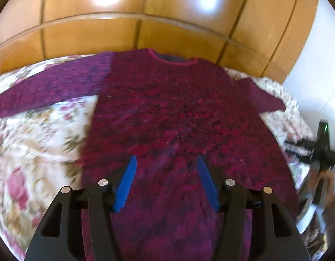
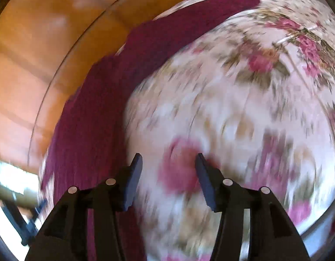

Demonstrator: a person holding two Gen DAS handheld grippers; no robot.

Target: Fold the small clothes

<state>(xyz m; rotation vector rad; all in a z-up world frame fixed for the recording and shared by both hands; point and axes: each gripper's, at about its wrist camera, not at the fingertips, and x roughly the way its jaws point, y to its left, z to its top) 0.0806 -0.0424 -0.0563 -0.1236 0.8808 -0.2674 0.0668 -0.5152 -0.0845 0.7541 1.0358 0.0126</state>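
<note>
a wooden headboard [image 1: 128, 37] of orange-brown panels runs across the far side of the bed, with bright glare on its upper part, and a white wall [image 1: 319, 65] stands to its right. the bed's floral bedspread [image 1: 32, 143], cream with pink roses and olive leaves, fills the near ground in both views, though much of it is smeared by motion blur. on it lies the sweater [image 1: 174, 117], a magenta and dark-purple knit spread flat with its front up, its pink-trimmed neckline toward the headboard, one sleeve stretched out to the left and the other angled out to the right. in the right wrist view the same knit shows as a long dark-red band [image 2: 97, 113] curving along the left, between the headboard and the bedspread. the left tool [image 1: 166, 158] hangs over the sweater's lower middle with its blue fingers [image 1: 127, 182] spread apart and holding nothing. the right tool [image 2: 168, 156] is above bare bedspread just beside the sweater's edge, its dark fingers [image 2: 132, 184] likewise spread and empty.
</note>
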